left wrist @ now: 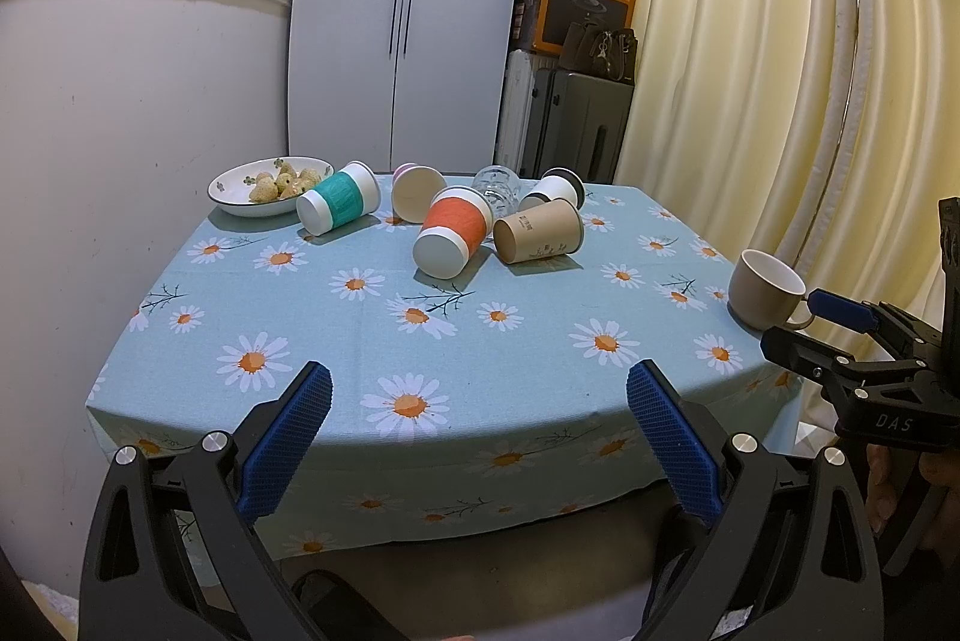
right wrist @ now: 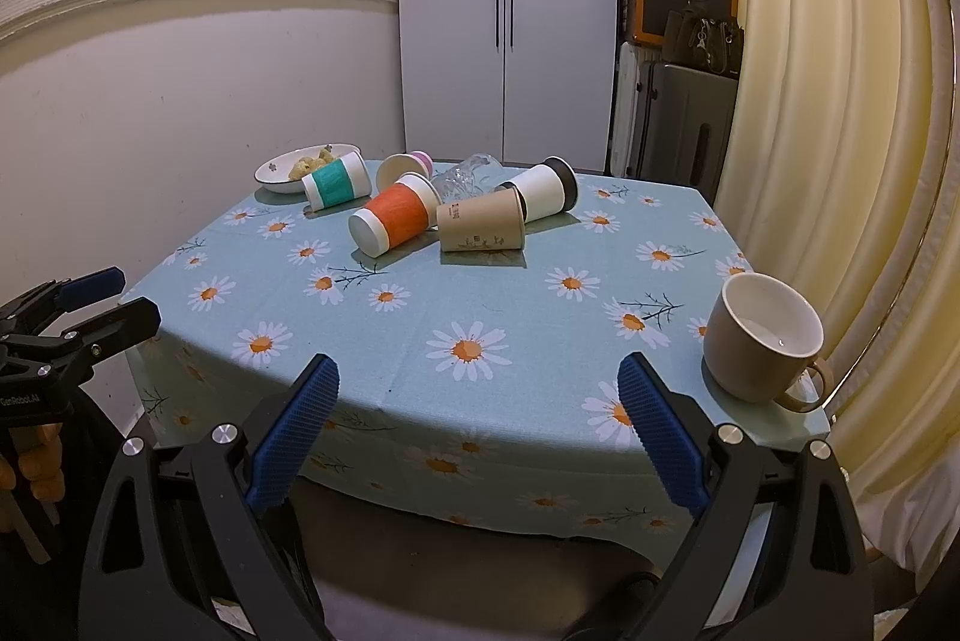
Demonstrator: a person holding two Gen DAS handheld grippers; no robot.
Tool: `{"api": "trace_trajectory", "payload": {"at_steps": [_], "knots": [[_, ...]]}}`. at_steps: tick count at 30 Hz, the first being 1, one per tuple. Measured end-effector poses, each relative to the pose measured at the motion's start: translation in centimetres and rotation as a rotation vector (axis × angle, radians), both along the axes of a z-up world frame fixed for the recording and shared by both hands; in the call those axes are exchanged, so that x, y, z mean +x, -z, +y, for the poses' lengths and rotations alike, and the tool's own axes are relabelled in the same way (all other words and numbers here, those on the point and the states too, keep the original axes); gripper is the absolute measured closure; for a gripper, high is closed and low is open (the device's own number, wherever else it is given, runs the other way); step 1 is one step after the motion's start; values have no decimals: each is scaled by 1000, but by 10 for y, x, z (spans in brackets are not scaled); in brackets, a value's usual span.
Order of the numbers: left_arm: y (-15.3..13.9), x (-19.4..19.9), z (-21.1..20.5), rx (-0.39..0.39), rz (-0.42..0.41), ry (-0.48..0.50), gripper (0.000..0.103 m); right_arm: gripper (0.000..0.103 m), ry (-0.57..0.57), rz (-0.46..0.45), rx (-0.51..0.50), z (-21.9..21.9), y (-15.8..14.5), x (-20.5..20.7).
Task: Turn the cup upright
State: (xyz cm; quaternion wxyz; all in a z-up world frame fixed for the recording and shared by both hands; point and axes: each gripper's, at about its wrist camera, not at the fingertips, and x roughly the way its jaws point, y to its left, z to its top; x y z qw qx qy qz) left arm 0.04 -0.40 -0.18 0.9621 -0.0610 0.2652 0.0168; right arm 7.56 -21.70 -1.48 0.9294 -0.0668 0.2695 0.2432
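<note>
From the left wrist, the left gripper (left wrist: pixel 479 410) hangs released at six o'clock with tipped cups (left wrist: pixel 451 233) at twelve on the table (left wrist: pixel 336 335), while from the right wrist the right gripper (right wrist: pixel 478 407) gapes empty, a mug (right wrist: pixel 759 344) upright at three o'clock.

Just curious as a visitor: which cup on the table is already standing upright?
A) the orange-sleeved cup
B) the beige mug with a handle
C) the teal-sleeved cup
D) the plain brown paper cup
B: the beige mug stands with its open mouth up near the table's right edge, while the others lie on their sides.
</note>
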Motion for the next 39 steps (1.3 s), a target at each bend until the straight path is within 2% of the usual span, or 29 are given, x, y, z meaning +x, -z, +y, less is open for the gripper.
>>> {"api": "trace_trajectory", "payload": {"at_steps": [19, 28, 34, 39], "knots": [[0, 0, 0, -1, 3, 0, 7, 10, 1, 9, -2, -1, 1, 1], [10, -1, -3, -16, 11, 8, 7, 10, -4, 16, 3, 1, 0, 2], [7, 0, 2, -47, 28, 13, 7, 10, -3, 65, 36, -2, -1, 7], [8, 9, 11, -108, 80, 41, 7, 10, 1, 156, 96, -8, -3, 23]]}}
